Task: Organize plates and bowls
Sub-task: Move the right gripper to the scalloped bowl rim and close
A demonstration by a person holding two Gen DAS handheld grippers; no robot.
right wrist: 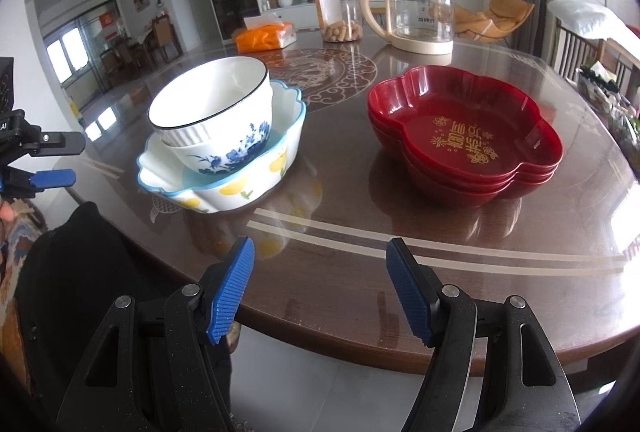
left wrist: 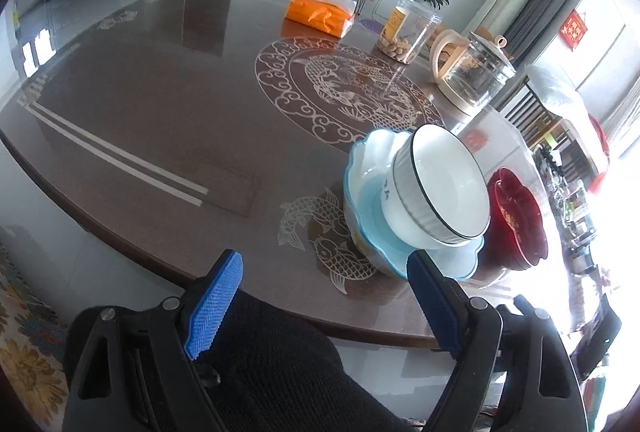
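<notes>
Both of my grippers are hovering wide apart and holding nothing at the table's near edge.

Blue pads of my right gripper (right wrist: 320,288) are framing bare brown table (right wrist: 344,207); the stacked white bowls (right wrist: 212,111) are leaning inside the lemon-print scalloped bowl (right wrist: 240,187) at ten o'clock, the red plate stack (right wrist: 464,135) at one o'clock, well apart from it. My left gripper (left wrist: 324,304) is gaping just short of the scalloped bowl, at its one o'clock.
</notes>
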